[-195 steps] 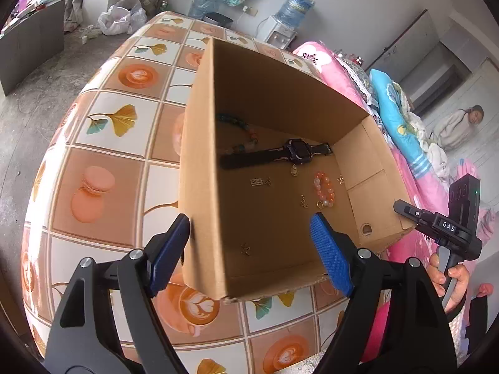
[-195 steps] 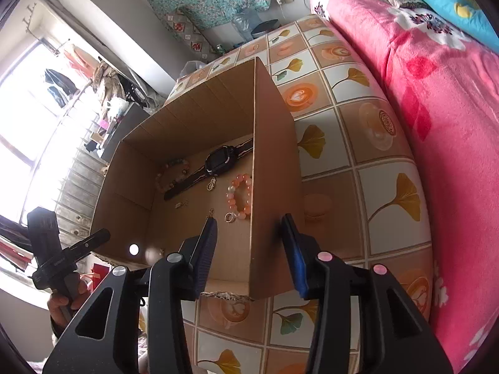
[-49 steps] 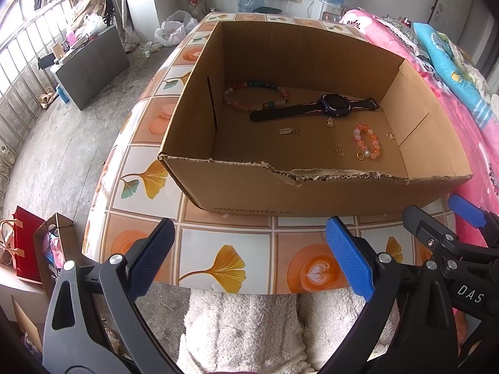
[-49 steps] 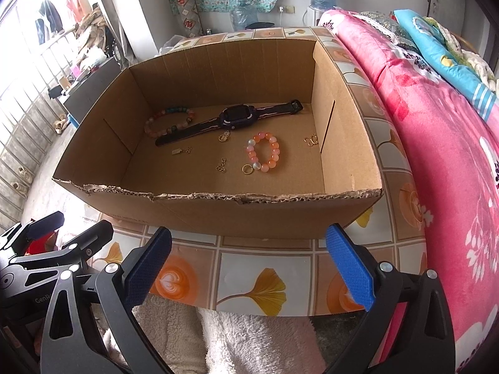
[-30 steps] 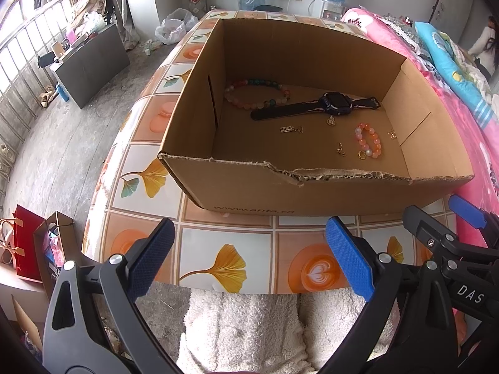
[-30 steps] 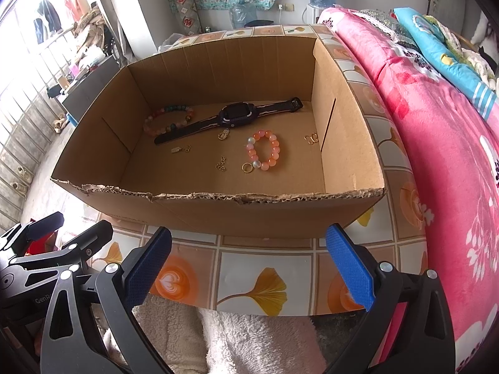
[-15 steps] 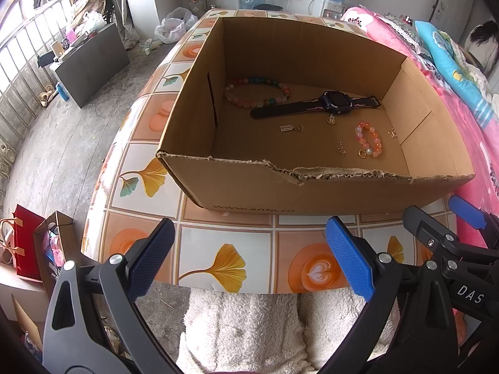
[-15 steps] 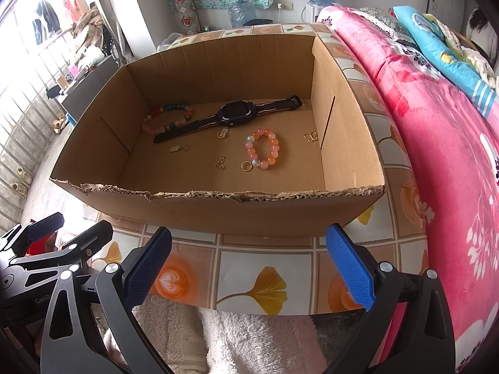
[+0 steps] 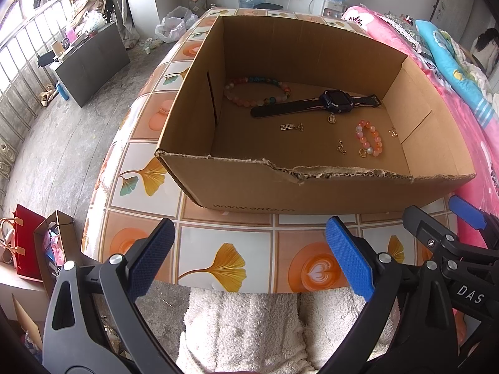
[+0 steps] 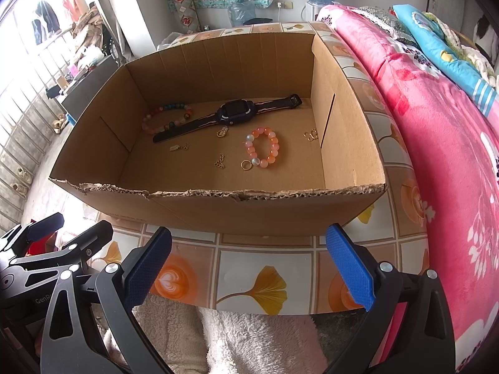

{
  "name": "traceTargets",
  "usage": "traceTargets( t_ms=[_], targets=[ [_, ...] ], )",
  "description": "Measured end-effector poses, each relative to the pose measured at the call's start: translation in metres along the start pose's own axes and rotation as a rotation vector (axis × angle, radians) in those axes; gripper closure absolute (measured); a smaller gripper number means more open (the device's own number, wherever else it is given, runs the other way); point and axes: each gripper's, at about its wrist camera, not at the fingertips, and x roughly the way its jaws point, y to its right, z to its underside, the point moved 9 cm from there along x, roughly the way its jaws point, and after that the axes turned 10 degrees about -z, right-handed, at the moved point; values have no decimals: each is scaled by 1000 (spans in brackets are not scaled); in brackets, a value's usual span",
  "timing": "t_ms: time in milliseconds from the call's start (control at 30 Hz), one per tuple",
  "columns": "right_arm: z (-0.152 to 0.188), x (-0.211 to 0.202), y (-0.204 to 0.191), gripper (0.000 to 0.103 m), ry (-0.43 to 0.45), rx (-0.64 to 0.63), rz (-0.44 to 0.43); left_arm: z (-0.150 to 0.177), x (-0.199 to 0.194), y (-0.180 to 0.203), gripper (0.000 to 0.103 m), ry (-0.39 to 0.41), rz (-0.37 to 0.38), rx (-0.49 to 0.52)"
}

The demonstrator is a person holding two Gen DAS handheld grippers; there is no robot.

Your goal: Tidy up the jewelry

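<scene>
Matt cardboard box (image 10: 265, 215), glossy beads (image 10: 262, 148), textured claw pads (image 10: 349, 268)

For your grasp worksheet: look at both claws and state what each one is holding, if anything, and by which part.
Nothing is held. The left claw and right claw are both open and empty, short of the cardboard box; the jewelry lies inside it.

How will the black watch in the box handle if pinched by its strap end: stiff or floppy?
The watch lies flat with its strap stretched out, so the strap is probably flexible and would droop. Its bulky case sits mid-strap, so it would likely sag and swing. The gold charm by the case may get nudged.
</scene>
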Motion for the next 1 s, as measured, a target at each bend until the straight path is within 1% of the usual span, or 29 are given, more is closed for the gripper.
traceTargets(
  t_ms=[500,1000],
  targets=[
    [2,3,0,6,-4,4,2,2,4,1,9,-8,1,2],
    [-2,12,2,6,-30,15,-6,-5,19,8,9,-47,11,15]
  ],
)
